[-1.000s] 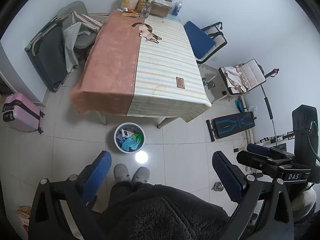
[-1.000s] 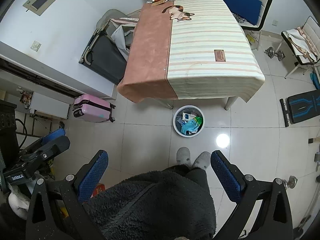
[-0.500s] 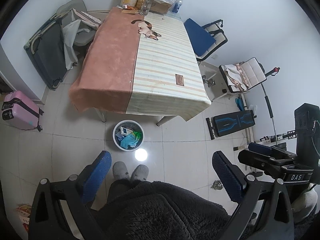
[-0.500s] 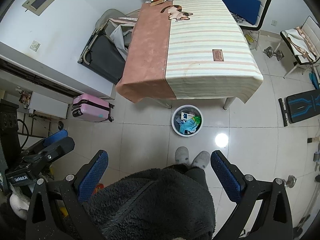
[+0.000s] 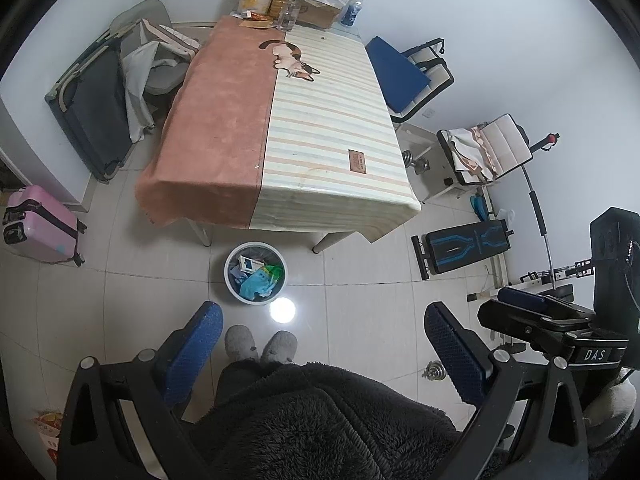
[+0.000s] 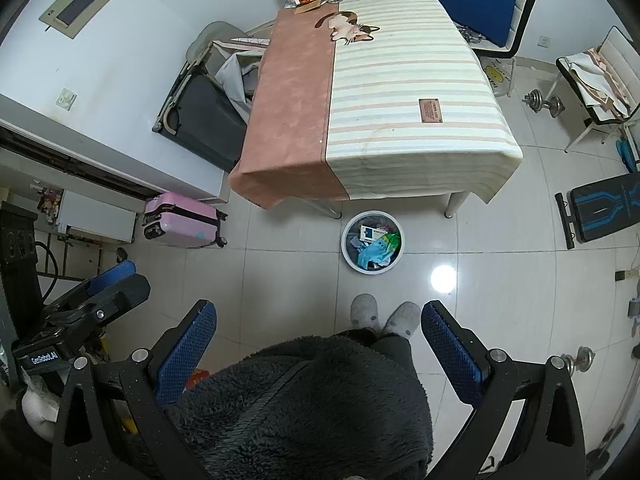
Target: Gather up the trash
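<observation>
My left gripper (image 5: 320,354) and right gripper (image 6: 318,344) hang with jaws wide apart and empty above the floor, the bin (image 5: 231,280) near the tabletop's (image 5: 320,128) front edge.

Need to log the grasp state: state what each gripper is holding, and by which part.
Nothing is held. The left gripper and the right gripper are both open and empty, raised above the floor, well short of the bin.
</observation>
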A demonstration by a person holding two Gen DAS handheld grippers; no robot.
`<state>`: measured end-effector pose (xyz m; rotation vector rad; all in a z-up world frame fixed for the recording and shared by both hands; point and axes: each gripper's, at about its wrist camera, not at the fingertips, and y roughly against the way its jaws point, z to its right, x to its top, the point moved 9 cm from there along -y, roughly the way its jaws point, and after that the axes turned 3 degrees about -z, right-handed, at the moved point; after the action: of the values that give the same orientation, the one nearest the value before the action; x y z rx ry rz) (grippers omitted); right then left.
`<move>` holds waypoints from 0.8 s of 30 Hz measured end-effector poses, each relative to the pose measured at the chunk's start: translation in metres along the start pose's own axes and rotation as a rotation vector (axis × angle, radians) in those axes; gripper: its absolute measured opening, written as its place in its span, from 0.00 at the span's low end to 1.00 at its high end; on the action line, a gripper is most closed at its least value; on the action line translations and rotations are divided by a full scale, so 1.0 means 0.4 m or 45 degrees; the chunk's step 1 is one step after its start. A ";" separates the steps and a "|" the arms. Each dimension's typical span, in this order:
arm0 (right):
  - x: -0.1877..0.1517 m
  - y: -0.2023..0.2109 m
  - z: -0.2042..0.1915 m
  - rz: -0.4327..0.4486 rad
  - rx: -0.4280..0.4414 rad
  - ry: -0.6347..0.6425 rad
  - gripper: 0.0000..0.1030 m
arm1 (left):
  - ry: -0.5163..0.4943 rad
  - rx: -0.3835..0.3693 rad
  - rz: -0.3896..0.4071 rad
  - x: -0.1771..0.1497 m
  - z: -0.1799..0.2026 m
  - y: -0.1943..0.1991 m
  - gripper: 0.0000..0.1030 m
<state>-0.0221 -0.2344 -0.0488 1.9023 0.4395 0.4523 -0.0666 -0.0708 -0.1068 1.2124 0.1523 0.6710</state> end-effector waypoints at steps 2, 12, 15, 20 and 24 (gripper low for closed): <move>0.003 0.000 0.002 0.002 -0.001 -0.008 1.00 | -0.006 0.000 0.000 0.005 0.006 -0.001 1.00; 0.004 0.005 0.007 0.005 -0.002 -0.016 1.00 | -0.010 -0.003 -0.005 0.006 0.016 -0.006 1.00; 0.005 0.006 0.007 0.006 -0.002 -0.015 1.00 | -0.013 -0.007 -0.007 0.006 0.013 -0.005 1.00; 0.011 0.009 0.002 0.009 0.001 -0.015 1.00 | -0.012 -0.006 -0.005 0.006 0.012 -0.004 1.00; 0.011 0.009 -0.001 0.009 0.001 -0.013 1.00 | -0.010 -0.007 -0.001 0.010 0.027 -0.009 1.00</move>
<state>-0.0180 -0.2331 -0.0447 1.9069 0.4268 0.4472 -0.0570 -0.0781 -0.1050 1.2094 0.1443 0.6658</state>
